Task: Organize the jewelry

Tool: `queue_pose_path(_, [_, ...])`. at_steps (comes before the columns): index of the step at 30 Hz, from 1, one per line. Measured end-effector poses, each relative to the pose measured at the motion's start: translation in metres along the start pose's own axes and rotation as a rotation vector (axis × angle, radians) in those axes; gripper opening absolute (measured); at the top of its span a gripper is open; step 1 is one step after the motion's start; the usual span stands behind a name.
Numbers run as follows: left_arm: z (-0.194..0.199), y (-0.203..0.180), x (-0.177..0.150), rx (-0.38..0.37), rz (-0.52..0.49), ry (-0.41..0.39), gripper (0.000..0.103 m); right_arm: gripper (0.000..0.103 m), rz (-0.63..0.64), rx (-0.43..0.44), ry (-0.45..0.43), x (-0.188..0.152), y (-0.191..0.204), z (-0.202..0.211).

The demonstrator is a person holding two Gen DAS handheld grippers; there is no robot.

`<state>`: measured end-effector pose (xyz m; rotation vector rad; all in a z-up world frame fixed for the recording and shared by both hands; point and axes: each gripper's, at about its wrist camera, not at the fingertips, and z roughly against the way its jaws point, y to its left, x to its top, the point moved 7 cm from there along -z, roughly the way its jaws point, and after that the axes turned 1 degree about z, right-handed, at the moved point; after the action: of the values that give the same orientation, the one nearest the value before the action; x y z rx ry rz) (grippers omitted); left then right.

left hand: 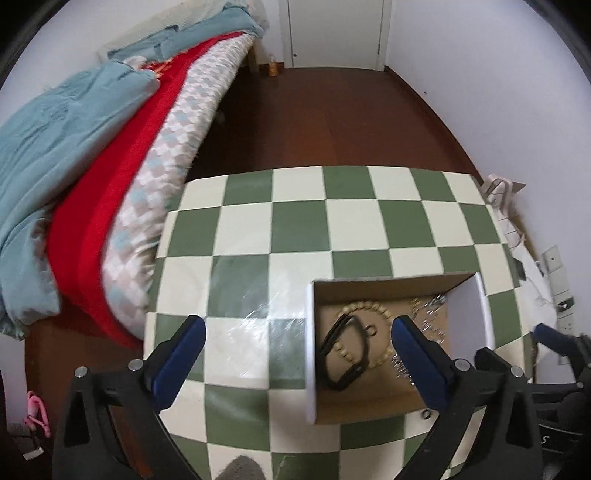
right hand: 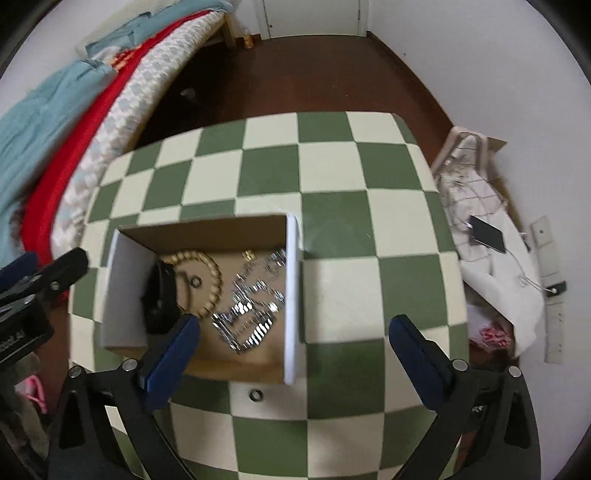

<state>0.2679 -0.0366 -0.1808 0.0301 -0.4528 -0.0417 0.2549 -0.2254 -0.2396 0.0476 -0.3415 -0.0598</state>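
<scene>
Both my grippers are spread wide with nothing between the blue pads. My left gripper hovers over the left wall of the cardboard box, its right pad over the box's inside and its left pad out over the checkered table. My right gripper straddles the box's right wall, left pad over the box floor, right pad over bare checkers.

Inside the box there's a black band at the left, a loop of gold beads next to it and touching it, and a sparkly silver chain piled to the right. A small dark ring lies inside the bead loop. Another small ring sits on the table just outside the box's near wall.

Past the table: wood floor, a bed with red and teal blankets to the left, and a white door at the back.
</scene>
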Motion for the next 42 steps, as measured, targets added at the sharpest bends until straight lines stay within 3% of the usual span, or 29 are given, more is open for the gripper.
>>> queue_pose_path(13, [0.048, 0.006, -0.043, 0.031, 0.012, -0.065, 0.103, 0.103, -0.034, -0.043, -0.098, -0.041, -0.003, 0.058])
queue_pose_path(32, [0.219, 0.012, -0.098, -0.024, 0.048, -0.300, 0.103, 0.103, -0.018, -0.072, -0.391, -0.120, -0.005, 0.245])
queue_pose_path(42, [0.284, 0.019, -0.129, -0.040, 0.051, -0.369, 0.103, 0.103, 0.008, -0.081, -0.500, -0.164, 0.006, 0.320])
